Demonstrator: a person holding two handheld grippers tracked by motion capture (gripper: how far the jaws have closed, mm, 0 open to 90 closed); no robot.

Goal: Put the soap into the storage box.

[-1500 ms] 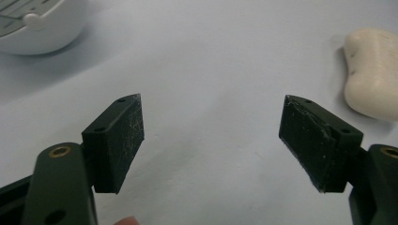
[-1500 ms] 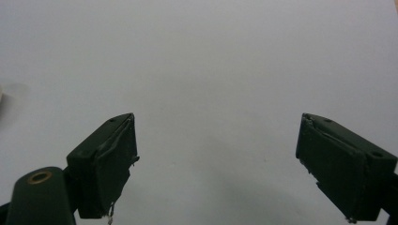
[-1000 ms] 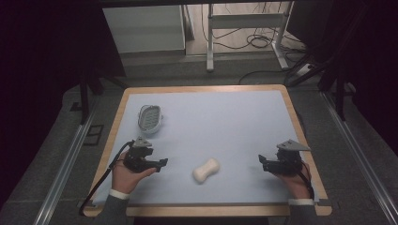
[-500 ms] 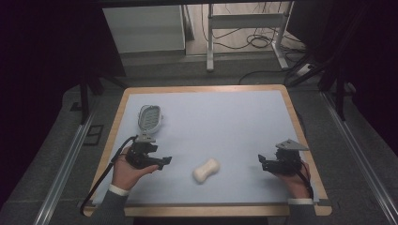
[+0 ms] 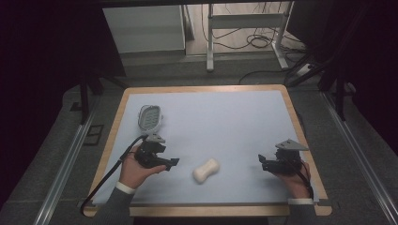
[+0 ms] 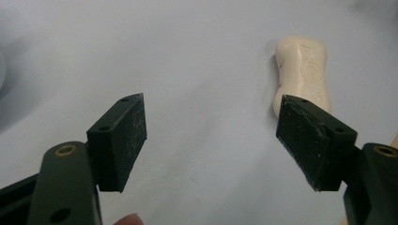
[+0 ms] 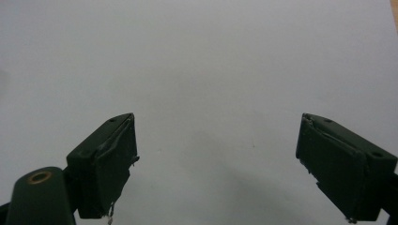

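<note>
Over at the left of the worktop a pale grey soap dish lies by itself, well clear of both hands. Just in front of it the left gripper hovers low with its jaws spread wide and nothing between them, pointing toward the cream bar of soap that rests near the front edge, about midway across. Seen along that gripper, the soap sits off to one side, beyond the far jaw rather than in the gap.

To my eye the step in hand is closing in on the bar. To do it well, the person should swing the gripper across until the soap's narrow waist sits squarely between the pads, come down close to the surface, and close gently, since a smooth bar may squirt out.

At the far right, the right gripper waits with its jaws equally wide apart over bare surface, holding nothing.
</note>
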